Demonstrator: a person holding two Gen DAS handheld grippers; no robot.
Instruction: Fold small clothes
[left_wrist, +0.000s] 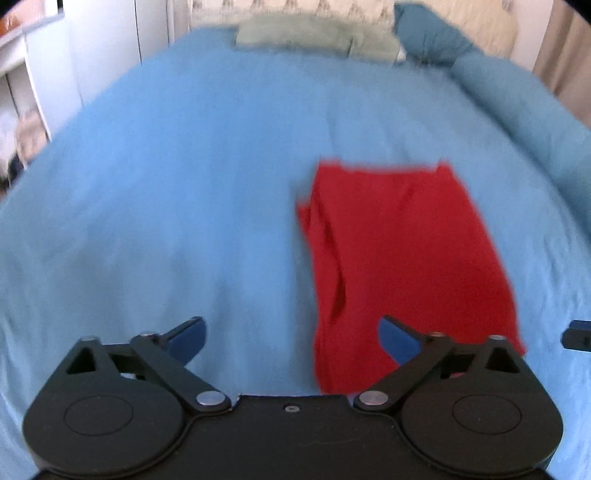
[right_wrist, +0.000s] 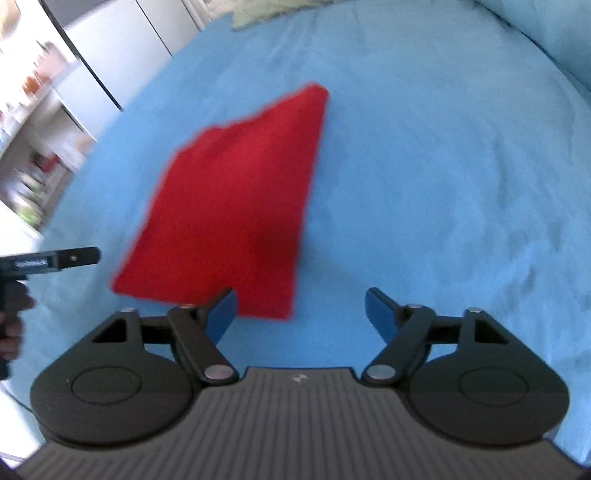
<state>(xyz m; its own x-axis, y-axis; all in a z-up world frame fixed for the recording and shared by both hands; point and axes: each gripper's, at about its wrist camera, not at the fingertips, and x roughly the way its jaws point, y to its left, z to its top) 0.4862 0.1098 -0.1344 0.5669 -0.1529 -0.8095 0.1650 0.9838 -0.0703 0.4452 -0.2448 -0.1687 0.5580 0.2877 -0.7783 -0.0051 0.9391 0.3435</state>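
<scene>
Red garment lies flat on the blue bedsheet, already a folded oblong with a loose flap along its left edge. Looks light, limp and not slippery; it'll sag if lifted from one point, so pinch the two near corners through all layers. Left gripper hangs over the near edge, jaws spread, holding nothing. Right gripper is spread and empty too, just off the near right corner. Greenish cloth sits at the far end.

Soft, even daylight, few shadows; both views motion-blurred, worst toward the edges; fisheye bends and darkens the corners.
</scene>
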